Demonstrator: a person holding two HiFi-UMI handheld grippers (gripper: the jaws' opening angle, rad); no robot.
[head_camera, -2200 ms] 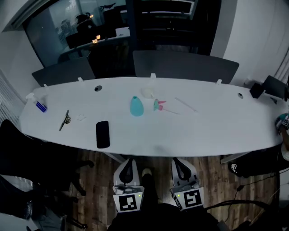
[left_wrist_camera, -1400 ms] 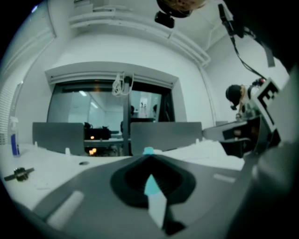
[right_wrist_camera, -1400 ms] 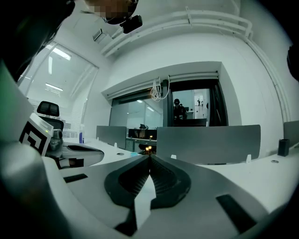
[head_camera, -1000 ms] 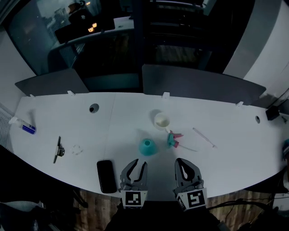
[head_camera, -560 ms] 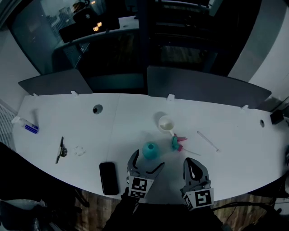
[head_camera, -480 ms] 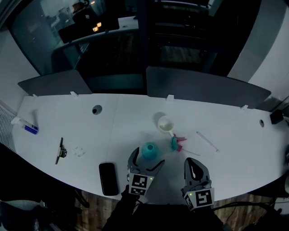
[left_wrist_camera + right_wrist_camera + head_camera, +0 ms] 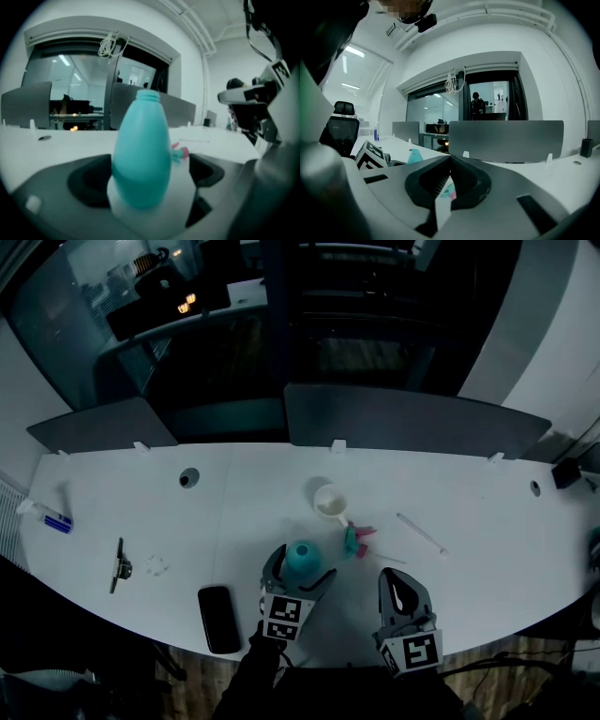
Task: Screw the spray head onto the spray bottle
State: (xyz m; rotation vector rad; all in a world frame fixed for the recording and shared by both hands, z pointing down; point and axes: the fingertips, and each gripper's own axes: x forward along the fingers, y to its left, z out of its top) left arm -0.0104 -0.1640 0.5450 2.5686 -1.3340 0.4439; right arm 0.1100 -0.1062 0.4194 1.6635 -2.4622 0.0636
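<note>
1. My left claw stands wide open, its jaws having just been opening. The teal spray bottle sits upright between them, and neither pad presses on it.
2. The bottle stands on the white surface near its front edge. Its neck is bare and open at the top.
3. Seen from the left gripper view, there is a gap on each side between the bottle's rounded body and the dark pads.
4. My right claw is closed, jaw against jaw, with nothing gripped. It hovers over the front edge of the surface, to the right of the bottle and apart from it.
5. The spray head, teal with a pink part, lies on its side on the surface. It is just right of the bottle and beyond my right claw.
6. A white cup sits just behind the spray head, and a thin rod lies further right.
7. A dark phone lies flat at the front edge, left of my left claw.
</note>
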